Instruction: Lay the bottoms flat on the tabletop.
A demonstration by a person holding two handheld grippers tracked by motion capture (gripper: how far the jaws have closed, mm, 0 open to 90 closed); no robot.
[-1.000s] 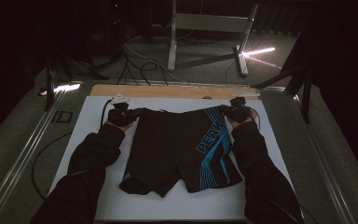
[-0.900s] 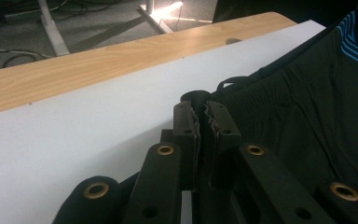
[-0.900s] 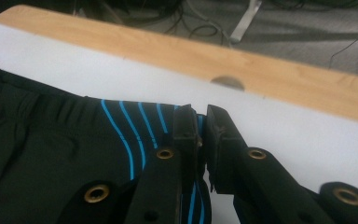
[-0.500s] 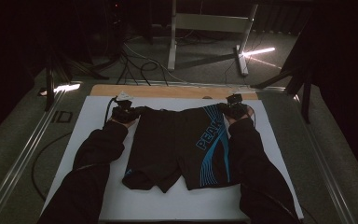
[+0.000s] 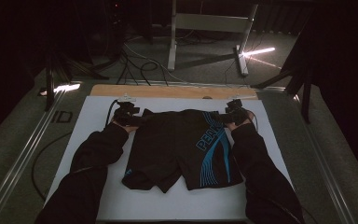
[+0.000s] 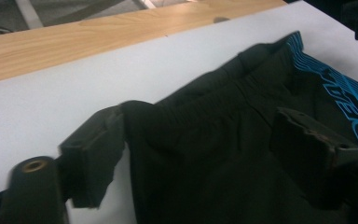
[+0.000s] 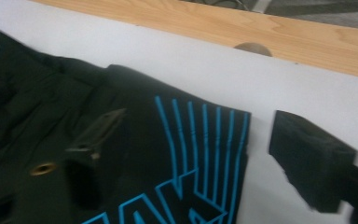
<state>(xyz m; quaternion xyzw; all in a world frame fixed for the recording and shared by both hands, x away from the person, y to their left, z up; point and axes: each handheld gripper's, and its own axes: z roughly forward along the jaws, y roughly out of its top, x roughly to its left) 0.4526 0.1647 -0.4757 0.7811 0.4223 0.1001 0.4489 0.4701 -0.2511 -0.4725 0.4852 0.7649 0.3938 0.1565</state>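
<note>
Black shorts (image 5: 182, 149) with blue stripes and lettering lie flat on the white board (image 5: 168, 205), waistband toward the far edge. My left gripper (image 5: 128, 114) is at the waistband's left corner and my right gripper (image 5: 235, 114) at its right corner. In the left gripper view the left gripper (image 6: 200, 154) is open, its jaws wide apart on either side of the dark shorts (image 6: 223, 121) corner. In the right gripper view the right gripper (image 7: 200, 149) is also open, one jaw over the striped shorts (image 7: 51, 102), the other over bare board.
A wooden strip (image 5: 168, 91) runs along the board's far edge. A cable (image 5: 42, 158) loops on the grey surface at left, beside a metal rail (image 5: 23, 154). A table frame (image 5: 209, 23) and floor cables stand beyond, in a dim room.
Both hands have shifted only a little at the waistband corners, first toward the far edge and then back. The shorts lie almost where they were.
</note>
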